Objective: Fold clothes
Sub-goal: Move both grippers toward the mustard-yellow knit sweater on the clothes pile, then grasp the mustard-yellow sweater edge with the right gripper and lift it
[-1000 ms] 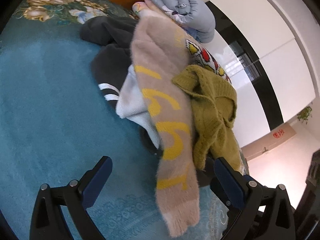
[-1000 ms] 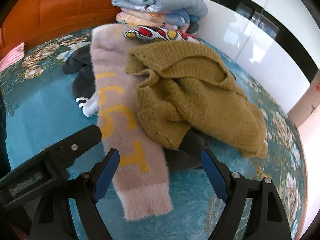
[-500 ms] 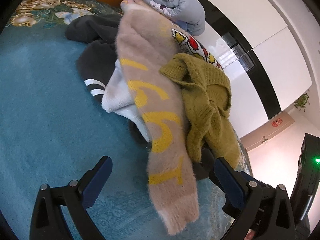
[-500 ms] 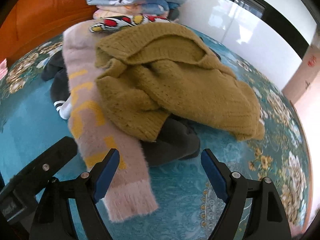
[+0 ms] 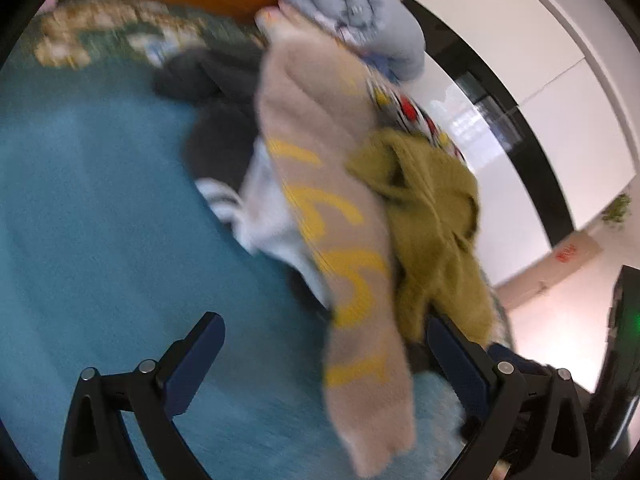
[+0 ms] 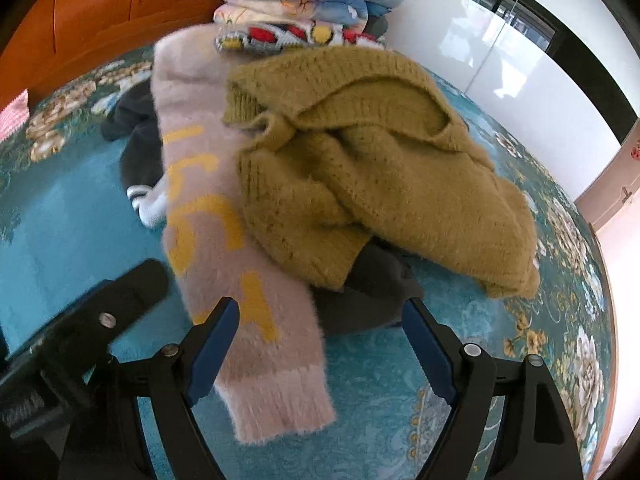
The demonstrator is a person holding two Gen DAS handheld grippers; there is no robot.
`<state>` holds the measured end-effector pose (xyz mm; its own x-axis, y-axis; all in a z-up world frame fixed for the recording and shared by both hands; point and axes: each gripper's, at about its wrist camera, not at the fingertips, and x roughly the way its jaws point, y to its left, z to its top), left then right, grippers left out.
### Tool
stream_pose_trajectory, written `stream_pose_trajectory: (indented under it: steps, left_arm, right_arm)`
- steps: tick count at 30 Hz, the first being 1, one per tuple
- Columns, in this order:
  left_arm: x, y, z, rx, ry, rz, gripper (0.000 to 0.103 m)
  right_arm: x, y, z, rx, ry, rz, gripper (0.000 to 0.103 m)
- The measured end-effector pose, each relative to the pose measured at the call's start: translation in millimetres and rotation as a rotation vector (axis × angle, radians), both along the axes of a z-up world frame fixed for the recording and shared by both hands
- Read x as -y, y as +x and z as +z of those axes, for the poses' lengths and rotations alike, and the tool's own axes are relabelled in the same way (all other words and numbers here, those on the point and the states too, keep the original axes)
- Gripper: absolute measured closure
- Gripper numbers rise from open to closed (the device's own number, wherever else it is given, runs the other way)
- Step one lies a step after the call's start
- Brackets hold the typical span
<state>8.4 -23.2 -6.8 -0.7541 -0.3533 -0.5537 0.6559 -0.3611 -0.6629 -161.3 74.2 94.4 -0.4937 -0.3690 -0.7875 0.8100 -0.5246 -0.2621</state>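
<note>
Over the last second the right gripper (image 6: 320, 344) has drawn back slightly from the clothes pile after a closer pass, and the left gripper (image 5: 326, 356) has swung, leaving its view motion-blurred; neither has taken hold of anything, so folding has not yet begun. Both sets of fingers stand wide apart and empty. The pile lies on the bed (image 6: 60, 208), and the scarf (image 6: 224, 216), pink-beige with yellow lettering, serves as landmark: it drapes down the near side of the pile, its fringed end lying flat on the bed between the right fingers (image 6: 212, 348). The sweater (image 6: 360, 160), olive knit, is bunched against the right edge of the scarf and partly overlaps it. A dark garment (image 6: 368, 292) lies under the sweater, just right of the scarf end; a second dark garment (image 6: 136, 136) with white stripes lies left of the scarf. Behind the scarf stands a stack of folded bedding (image 6: 300, 4) against the headboard (image 6: 100, 12). Obstacles: the sweater's overlap on the scarf will likely drag if either is lifted alone, and the left gripper body crowds the lower left of the right view
</note>
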Motion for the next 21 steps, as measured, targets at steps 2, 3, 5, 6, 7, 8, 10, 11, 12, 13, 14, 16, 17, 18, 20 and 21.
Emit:
stream_pose_trajectory:
  steps: [2, 3, 5, 6, 7, 8, 10, 11, 12, 13, 14, 16, 17, 18, 20, 21]
  left_arm:
    - [9, 15, 5, -0.015, -0.002, 0.062, 0.0]
    - [14, 22, 5, -0.034, 0.008, 0.087, 0.0]
    - [20, 30, 2, -0.068, 0.041, 0.108, 0.0]
    - [22, 32, 1, -0.073, 0.053, 0.115, 0.0]
    - [24, 34, 0, -0.077, 0.062, 0.122, 0.0]
    - [25, 36, 0, -0.074, 0.06, 0.128, 0.0]
    - [26, 38, 0, -0.073, 0.057, 0.133, 0.0]
    - [25, 39, 1, -0.073, 0.055, 0.132, 0.0]
    - [25, 42, 1, -0.073, 0.054, 0.128, 0.0]
    - [25, 44, 1, -0.072, 0.052, 0.124, 0.0]
    - [24, 47, 2, -0.067, 0.048, 0.121, 0.0]
    - [22, 55, 6, -0.074, 0.036, 0.115, 0.0]
    - [21, 59, 8, -0.077, 0.03, 0.112, 0.0]
    - [19, 62, 10, -0.082, 0.025, 0.108, 0.0]
    - [15, 68, 13, -0.077, 0.01, 0.088, 0.0]
    - [12, 71, 15, -0.07, 0.0, 0.076, 0.0]
  right_arm:
    - [1, -4, 10, 0.028, -0.028, 0.01, 0.019]
    - [8, -6, 13, 0.047, -0.048, 0.022, 0.019]
    - [22, -9, 16, 0.084, -0.084, 0.036, 0.019]
    - [32, -12, 12, 0.098, -0.077, 0.038, 0.02]
    - [42, -15, 9, 0.113, -0.069, 0.039, 0.023]
    - [51, -19, 6, 0.127, -0.061, 0.041, 0.025]
    - [67, -26, -5, 0.172, -0.041, 0.032, 0.052]
    - [72, -31, -9, 0.202, -0.036, 0.017, 0.06]
    - [73, -38, -10, 0.242, -0.048, -0.016, 0.074]
    - [74, -45, -10, 0.281, -0.059, -0.049, 0.082]
    - [75, -53, -10, 0.321, -0.071, -0.082, 0.084]
    - [67, -67, -2, 0.415, -0.135, -0.141, 0.088]
    - [60, -73, 7, 0.469, -0.185, -0.161, 0.088]
    - [49, -77, 19, 0.531, -0.249, -0.163, 0.089]
    - [31, -80, 42, 0.624, -0.358, -0.144, 0.089]
    - [20, -76, 57, 0.663, -0.419, -0.114, 0.089]
